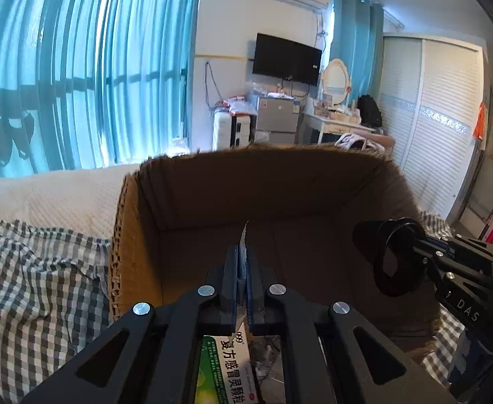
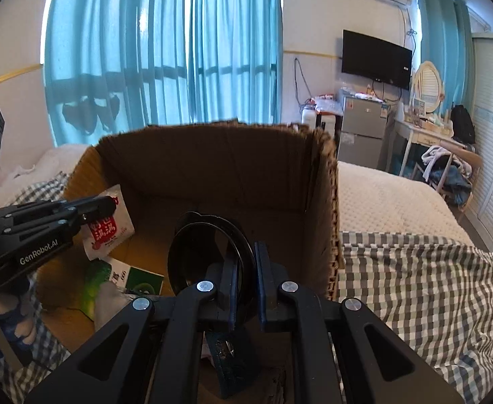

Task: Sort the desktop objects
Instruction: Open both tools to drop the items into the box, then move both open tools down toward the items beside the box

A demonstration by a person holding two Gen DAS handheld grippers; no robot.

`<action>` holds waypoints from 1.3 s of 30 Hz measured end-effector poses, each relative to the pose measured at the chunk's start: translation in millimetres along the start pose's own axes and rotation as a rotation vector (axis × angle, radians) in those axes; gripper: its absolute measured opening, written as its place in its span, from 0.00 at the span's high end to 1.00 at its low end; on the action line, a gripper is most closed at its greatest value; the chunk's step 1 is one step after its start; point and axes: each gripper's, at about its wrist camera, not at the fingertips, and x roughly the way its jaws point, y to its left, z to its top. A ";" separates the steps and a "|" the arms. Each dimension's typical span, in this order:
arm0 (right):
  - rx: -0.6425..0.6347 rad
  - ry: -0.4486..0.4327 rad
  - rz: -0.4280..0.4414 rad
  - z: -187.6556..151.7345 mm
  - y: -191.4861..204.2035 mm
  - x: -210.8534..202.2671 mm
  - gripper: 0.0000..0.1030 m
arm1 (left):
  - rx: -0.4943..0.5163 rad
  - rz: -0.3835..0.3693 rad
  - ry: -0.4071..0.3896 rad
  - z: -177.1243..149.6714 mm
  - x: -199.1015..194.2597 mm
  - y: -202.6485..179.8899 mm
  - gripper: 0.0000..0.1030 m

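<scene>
On the left, the left claw (image 2: 106, 210) is clamped on a white sachet with red print (image 2: 110, 227), holding it inside the open cardboard box (image 2: 323, 202) that sits on the bed (image 2: 414, 252). Under it a green medicine box (image 2: 138, 279) already lies on the box floor, so sorting looks partly done. To the right, the right claw (image 2: 246, 282) pinches a black round case (image 2: 206, 252), possibly a lens cap, above the box interior. Both items seem ready to be released; what else is left to sort is out of view.
</scene>
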 end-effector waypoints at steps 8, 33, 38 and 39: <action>-0.001 -0.023 0.015 0.1 4.7 -14.1 0.39 | -0.045 0.035 -0.014 -1.3 -5.8 1.5 0.37; 0.014 -0.280 -0.104 14.6 21.2 -124.1 0.05 | -0.041 0.077 -0.236 35.0 -114.5 -11.0 0.00; -0.005 -0.299 -0.089 14.0 29.8 -142.6 0.00 | -0.053 0.137 -0.279 32.8 -133.2 -12.0 0.00; -0.004 -0.306 -0.083 12.9 30.8 -146.8 0.00 | -0.055 0.138 -0.284 30.7 -136.3 -12.2 0.00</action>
